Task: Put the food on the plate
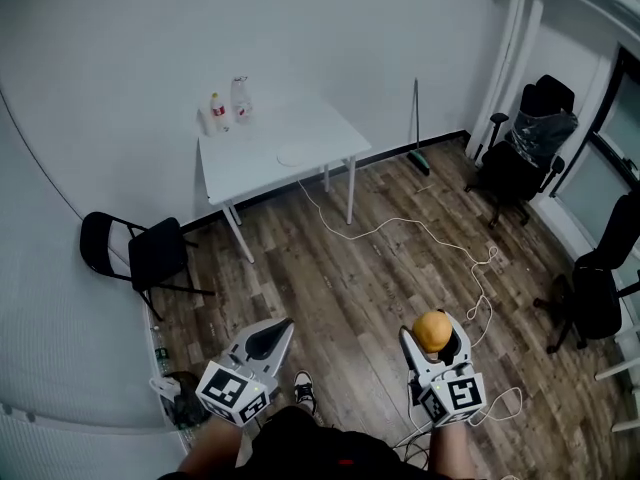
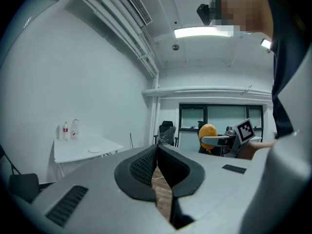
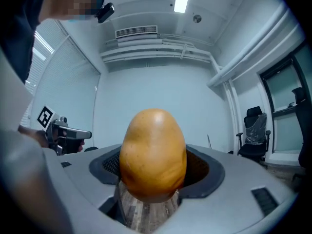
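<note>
An orange-brown, egg-shaped piece of food [image 3: 153, 152] stands upright between the pads of my right gripper [image 1: 434, 340], which is shut on it. In the head view the food [image 1: 432, 330] is low at the right, above the wooden floor. My left gripper [image 1: 287, 323] hangs low at the left, shut with its pads [image 2: 146, 165] touching and nothing between them. A small white plate [image 1: 295, 154] lies on the white table [image 1: 250, 168] far ahead by the wall. The plate [image 2: 94, 150] also shows small in the left gripper view.
Two bottles [image 1: 228, 103] stand at the table's back left corner. A black folding chair [image 1: 140, 253] is to the table's left. Black office chairs [image 1: 525, 143] stand along the right wall. A white cable [image 1: 440, 238] snakes over the floor. A broom [image 1: 417, 118] leans on the far wall.
</note>
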`<state>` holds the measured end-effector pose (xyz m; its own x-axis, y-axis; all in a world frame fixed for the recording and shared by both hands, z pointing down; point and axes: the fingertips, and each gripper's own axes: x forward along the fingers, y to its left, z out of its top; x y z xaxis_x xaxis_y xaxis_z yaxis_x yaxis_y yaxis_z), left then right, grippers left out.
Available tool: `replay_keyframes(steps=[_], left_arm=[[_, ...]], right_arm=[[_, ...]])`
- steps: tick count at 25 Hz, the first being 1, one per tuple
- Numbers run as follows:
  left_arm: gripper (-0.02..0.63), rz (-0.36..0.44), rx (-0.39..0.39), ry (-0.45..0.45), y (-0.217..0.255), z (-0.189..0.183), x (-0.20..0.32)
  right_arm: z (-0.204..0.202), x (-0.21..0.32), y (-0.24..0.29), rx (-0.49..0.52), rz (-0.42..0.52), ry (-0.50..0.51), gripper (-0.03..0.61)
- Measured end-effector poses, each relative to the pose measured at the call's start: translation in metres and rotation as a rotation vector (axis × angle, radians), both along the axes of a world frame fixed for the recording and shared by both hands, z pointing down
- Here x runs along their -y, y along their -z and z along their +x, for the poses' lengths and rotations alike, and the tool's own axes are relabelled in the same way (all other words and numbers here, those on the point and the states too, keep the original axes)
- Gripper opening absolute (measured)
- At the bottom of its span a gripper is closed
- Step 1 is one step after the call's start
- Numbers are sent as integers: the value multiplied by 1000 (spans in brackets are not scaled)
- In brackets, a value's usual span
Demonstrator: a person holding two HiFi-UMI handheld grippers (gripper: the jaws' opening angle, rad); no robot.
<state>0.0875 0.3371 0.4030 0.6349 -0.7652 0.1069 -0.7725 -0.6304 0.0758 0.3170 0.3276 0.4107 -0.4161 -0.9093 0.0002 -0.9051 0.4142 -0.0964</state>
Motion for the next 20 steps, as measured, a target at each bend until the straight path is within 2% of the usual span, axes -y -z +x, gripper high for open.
replay_keyframes(steps=[3, 9, 20], left_arm=[[25, 7, -6, -24, 5, -11, 47], [25, 11, -13, -49, 12, -57, 133], [25, 29, -13, -10, 13, -135, 243]], right_arm=[[-13, 42, 16, 56, -8, -36, 339], [-50, 127, 27, 21, 32, -56, 339], [-131, 243, 48, 50, 90, 28, 339]])
